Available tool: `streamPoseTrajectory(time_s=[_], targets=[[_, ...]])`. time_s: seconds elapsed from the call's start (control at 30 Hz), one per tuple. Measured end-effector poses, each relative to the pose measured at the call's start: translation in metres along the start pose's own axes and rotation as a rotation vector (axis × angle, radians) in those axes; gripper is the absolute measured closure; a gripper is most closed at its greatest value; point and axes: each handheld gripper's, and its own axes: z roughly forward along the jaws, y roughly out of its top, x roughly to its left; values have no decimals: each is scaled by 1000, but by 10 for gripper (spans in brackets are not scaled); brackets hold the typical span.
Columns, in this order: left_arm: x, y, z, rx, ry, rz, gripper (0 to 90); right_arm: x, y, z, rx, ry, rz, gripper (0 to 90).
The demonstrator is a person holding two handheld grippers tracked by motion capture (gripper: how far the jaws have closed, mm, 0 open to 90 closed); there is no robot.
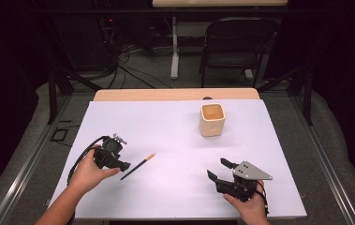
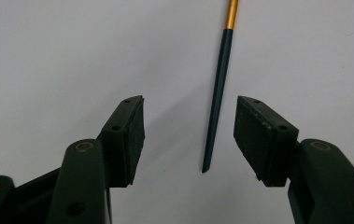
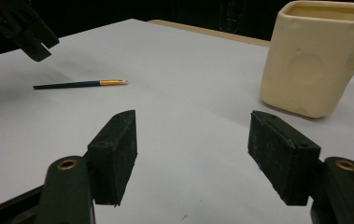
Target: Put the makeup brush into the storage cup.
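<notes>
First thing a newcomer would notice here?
The thin dark stick with an orange end lying flat on the white table, its tip between the open jaws of the left gripper, untouched. Then the cream square cup standing upright farther back, beyond the open, empty right gripper.

Bright, evenly lit white table (image 1: 175,140), dark surroundings, soft shadows, slightly grainy.

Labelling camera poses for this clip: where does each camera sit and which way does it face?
High view: above the person's side, looking forward and down on the table; both forearms, left gripper, right gripper.
Left gripper view: rides on the left gripper, looking down at the pencil between its open jaws.
Right gripper view: rides on the right gripper, looking low across the table at the cup.
Shared: the pencil shows in all three; the cup in the high and right gripper views.
</notes>
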Motion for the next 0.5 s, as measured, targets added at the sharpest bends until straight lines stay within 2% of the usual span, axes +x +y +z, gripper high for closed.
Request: streamPoseTrajectory(time_s=[0.3, 0.5], targets=[[-1, 6, 5, 31, 0, -17, 448, -1, 0, 1, 5, 7, -6, 324], [-1, 10, 8, 58, 1, -13, 463, 0, -1, 2, 10, 10, -6, 324]])
